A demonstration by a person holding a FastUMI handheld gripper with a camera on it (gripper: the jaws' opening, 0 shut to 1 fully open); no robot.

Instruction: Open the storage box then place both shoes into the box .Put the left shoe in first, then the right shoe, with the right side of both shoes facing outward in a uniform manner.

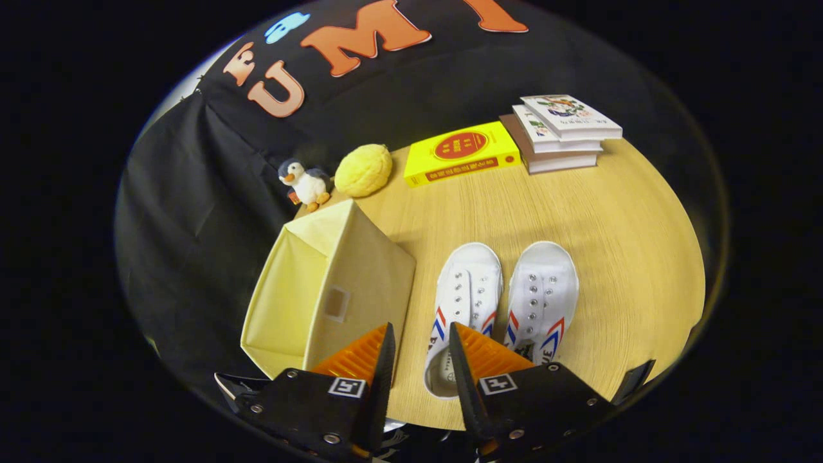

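Counter (611, 225) of pale wood carries a yellow fabric storage box (334, 283), open, at ten o'clock of the claw (419, 334). White shoes (501, 302) with red-blue stripes sit side by side at twelve. Claw spread, empty.

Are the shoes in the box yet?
Not yet. The box looks open already. Both shoes sit side by side on the table: the left shoe and the right shoe. The tool is open, holding nothing, just before the left shoe. Both still need putting in.
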